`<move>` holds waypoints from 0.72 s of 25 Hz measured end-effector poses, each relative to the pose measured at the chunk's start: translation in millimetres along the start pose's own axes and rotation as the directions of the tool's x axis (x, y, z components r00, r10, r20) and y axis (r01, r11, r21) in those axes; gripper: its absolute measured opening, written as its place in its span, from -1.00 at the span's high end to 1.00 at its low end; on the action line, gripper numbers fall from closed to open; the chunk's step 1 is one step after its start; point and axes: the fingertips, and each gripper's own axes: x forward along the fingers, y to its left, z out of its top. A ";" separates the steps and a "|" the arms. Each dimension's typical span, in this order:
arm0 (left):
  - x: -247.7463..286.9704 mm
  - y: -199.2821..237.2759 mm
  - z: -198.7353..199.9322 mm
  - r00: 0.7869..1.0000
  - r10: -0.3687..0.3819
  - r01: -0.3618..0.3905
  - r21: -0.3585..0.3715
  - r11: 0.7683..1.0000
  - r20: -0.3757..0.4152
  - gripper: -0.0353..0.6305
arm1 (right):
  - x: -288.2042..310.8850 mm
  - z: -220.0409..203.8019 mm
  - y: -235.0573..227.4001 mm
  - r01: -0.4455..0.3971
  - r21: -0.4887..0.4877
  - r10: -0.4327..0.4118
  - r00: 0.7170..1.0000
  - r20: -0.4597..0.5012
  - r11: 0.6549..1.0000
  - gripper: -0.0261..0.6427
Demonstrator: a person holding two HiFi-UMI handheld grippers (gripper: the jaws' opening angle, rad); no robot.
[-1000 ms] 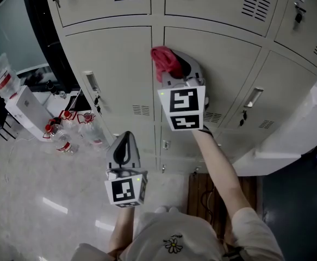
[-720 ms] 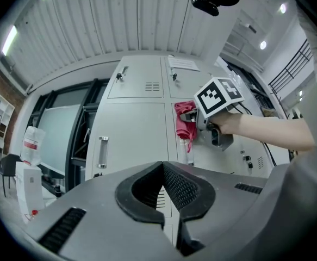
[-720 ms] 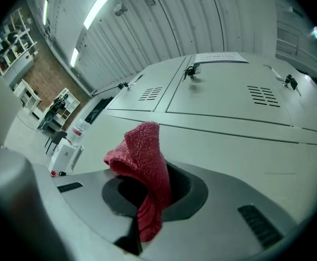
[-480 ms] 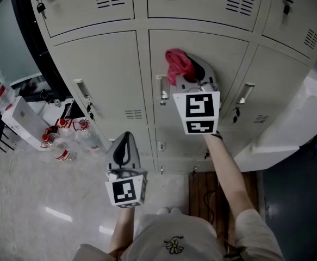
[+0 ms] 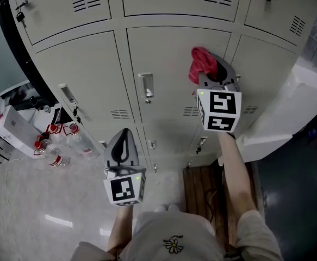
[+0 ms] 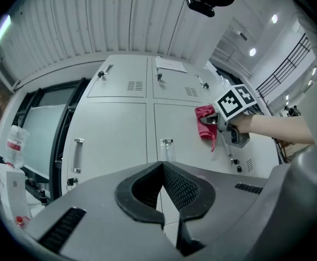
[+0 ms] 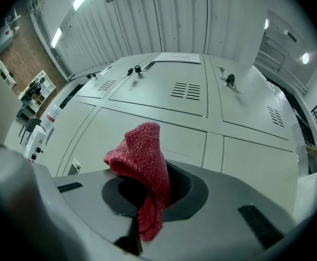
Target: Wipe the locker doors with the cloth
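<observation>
Several grey locker doors (image 5: pixel 169 64) fill the view. Against them the right claw (image 5: pixel 217 74) is clamped on the red cloth (image 5: pixel 200 64), held at the middle door's right edge; whether it touches I cannot tell. Lower down, the left claw (image 5: pixel 124 145) hangs with jaws together on nothing. Wiping well probably means pressing the bunched cloth flat and sweeping in overlapping strokes, clear of the handle (image 5: pixel 145 86).

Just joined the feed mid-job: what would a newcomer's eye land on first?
The red cloth, pinched in the right gripper, stands out against the pale grey locker doors, near the seam between two doors. The left gripper hangs lower, shut and empty. On the floor at left lie plastic bottles.
</observation>
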 end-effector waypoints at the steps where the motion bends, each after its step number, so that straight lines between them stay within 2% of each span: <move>1: 1.1 -2.6 -0.2 1.000 -0.007 0.007 0.001 1.000 0.000 0.84 | -2.3 -3.6 -8.3 0.015 0.007 -0.015 1.000 -0.011 1.000 0.83; 10: 6.9 -11.8 1.4 0.999 -0.032 0.032 0.001 0.999 -0.004 0.84 | -16.4 -25.9 -62.9 0.120 0.003 -0.120 0.991 -0.064 0.993 0.83; 15: 6.3 -7.3 4.4 1.000 -0.021 0.021 0.007 1.000 0.005 0.84 | -19.6 -30.8 -77.3 0.147 -0.015 -0.148 0.986 -0.078 0.989 0.83; 18: 5.1 -6.9 4.0 1.000 -0.015 0.015 -0.014 1.000 0.004 0.85 | -20.3 -31.6 -78.6 0.155 -0.023 -0.157 0.984 -0.079 0.988 0.83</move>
